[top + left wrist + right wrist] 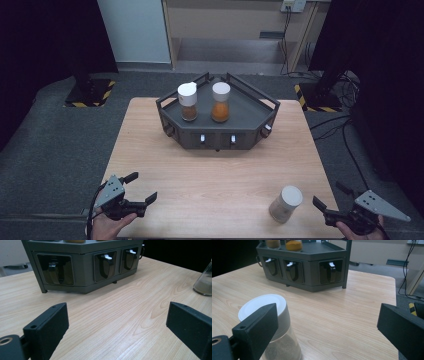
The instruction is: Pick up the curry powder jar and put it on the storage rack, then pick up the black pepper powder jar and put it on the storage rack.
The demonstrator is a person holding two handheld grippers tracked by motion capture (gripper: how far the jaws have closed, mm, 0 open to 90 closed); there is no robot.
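Pre-grasp stage, nothing held yet. Right gripper point(334, 201) at near right table edge, jaws spread wide, empty. Loose spice jar point(285, 203) with white lid standing upright just to its left, close but not touching; in right gripper view same spice jar point(273, 327) partly behind own left jaw, off-centre, not between jaws. Greyish powder inside, fill level low.

Left gripper point(142, 188) at near left corner, also wide, empty, pointed toward rack point(218, 134); far from jar, which shows at right edge of left gripper view point(204, 280).

Rack well ahead of both tools, mid-table, carrying brown-filled jar point(188, 101) and orange-filled jar point(220, 102) upright on top tray, room beside them. Wooden table point(210, 180) otherwise bare between tools and rack.

Likely step: approach to pick up loose jar for placing on rack. Next move calls for shifting right gripper leftward and forward to centre jar body between jaws, staying level, closing below lid. Risk: nudging jar with left jaw and tipping it.
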